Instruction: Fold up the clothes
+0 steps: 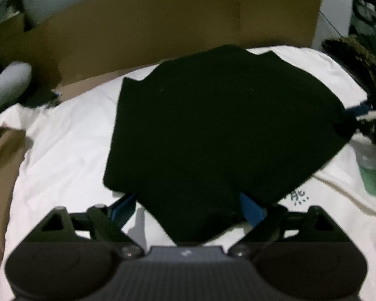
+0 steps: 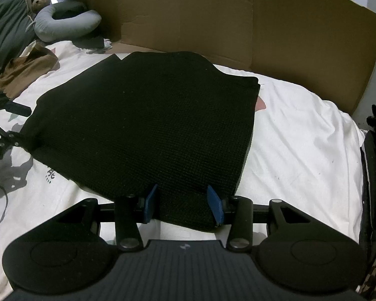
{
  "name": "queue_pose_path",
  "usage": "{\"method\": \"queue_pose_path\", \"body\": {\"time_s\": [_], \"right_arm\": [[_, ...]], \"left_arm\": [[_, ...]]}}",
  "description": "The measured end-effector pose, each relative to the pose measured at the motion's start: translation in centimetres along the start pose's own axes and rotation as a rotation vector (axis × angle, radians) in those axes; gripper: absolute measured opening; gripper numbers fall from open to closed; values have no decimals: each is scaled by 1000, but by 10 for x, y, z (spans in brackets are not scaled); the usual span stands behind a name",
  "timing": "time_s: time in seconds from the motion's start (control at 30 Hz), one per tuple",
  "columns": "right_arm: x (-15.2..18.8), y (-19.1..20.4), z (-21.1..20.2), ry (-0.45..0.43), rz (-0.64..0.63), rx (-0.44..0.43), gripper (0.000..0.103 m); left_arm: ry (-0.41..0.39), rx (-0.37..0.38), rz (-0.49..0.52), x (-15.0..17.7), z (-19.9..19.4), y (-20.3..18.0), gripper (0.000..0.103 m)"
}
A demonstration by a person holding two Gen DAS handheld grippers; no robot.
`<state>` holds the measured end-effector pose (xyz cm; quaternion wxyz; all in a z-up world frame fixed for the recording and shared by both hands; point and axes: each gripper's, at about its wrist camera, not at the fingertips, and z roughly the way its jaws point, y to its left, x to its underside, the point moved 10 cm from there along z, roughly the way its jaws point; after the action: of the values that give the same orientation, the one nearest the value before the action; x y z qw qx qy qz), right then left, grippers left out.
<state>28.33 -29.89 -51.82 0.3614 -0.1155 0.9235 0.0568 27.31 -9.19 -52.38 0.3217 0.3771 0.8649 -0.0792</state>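
Left wrist view showed one black garment spread on a white bedsheet, its near corner draped between the left gripper. That gripper's two blue pads stood wide apart on either side of the cloth, not pinching it. At the garment's far right corner the other gripper appeared small and blurred. One brown cardboard sheet stood behind the bed, one grey pillow end lay at the left, and one tan cloth sat at the left edge.

Right wrist view showed the same single garment, waffle-textured, lying flat on the sheet with its near edge between the right gripper. Two blue pads sat apart with cloth between them; I could not tell whether they gripped it. The left gripper showed at the garment's left corner. Beyond lay one grey neck pillow, one small teddy bear, one brown garment and the cardboard. Nothing covered the black garment.
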Motion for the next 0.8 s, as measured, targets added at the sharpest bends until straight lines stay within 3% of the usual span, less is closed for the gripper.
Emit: {"method": "queue_pose_path", "body": {"time_s": [0.33, 0.47, 0.57, 0.67, 0.77, 0.8], "right_arm": [[1, 1, 0, -1, -3, 0, 50], [1, 1, 0, 0, -4, 1, 50], [1, 2, -1, -1, -5, 2, 50], [1, 2, -1, -1, -7, 2, 50], [2, 2, -1, -2, -11, 1, 50], [2, 2, -1, -2, -12, 0, 50]], "left_arm": [[41, -17, -117, 15, -26, 17, 74], [80, -12, -139, 27, -18, 19, 63], [96, 6, -146, 32, -11, 17, 47], [85, 14, -125, 30, -8, 13, 44], [81, 32, -108, 30, -10, 9, 8], [78, 41, -108, 29, -12, 8, 8]]}}
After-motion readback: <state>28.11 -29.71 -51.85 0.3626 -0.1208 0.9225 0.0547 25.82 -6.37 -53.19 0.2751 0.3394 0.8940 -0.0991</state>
